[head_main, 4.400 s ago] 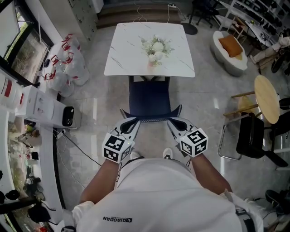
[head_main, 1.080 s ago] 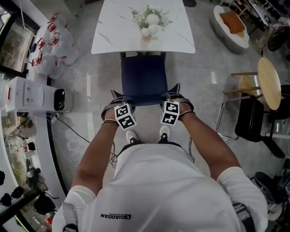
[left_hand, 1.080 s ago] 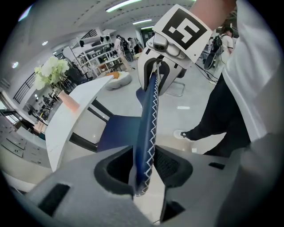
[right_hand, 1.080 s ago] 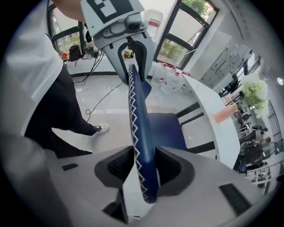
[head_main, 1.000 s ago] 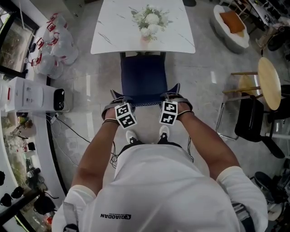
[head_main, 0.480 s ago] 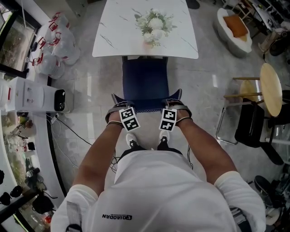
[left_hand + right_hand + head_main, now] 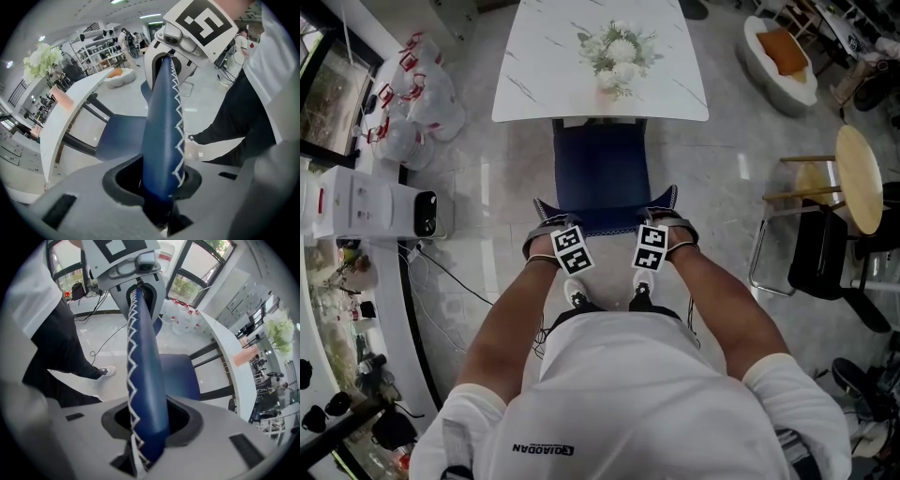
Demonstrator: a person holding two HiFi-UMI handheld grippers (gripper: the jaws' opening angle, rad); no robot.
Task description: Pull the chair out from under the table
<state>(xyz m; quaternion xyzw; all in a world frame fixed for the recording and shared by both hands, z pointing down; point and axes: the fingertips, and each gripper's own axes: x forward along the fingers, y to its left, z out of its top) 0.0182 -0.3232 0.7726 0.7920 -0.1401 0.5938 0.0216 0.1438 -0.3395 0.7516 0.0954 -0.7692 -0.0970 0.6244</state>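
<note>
— Where is the chair?

— The dark blue padded chair [image 7: 602, 169] stands straight in front of me. The far end of its seat is tucked under the near edge of the white marble-look tabletop [image 7: 553, 75]. The slab hides how far the seat runs beneath it, and the head view shows nothing of the chair's legs.

— And your jaws?

— My left gripper [image 7: 551, 223] and right gripper [image 7: 661, 221] point steeply down at the top of the backrest [image 7: 605, 217], one near each corner. Both pairs of jaws have just been closing. In each gripper view the backrest's edge, with its white zigzag stitching [image 7: 177, 122], runs down between the jaws and is pinched there.

— Can you see the contact itself?

— Hardly. The grey jaw bodies fill the bottom of both gripper views, and the edge sinks into a dark gap between them. From above, my hands and the marker cubes cover the jaws.

— Anything else cut off?

— My own torso blocks the lower half of the head view. Only my shoes [image 7: 575, 295] show on the floor, just behind the backrest. A bunch of white flowers [image 7: 614, 47] stands on the tabletop.
</note>
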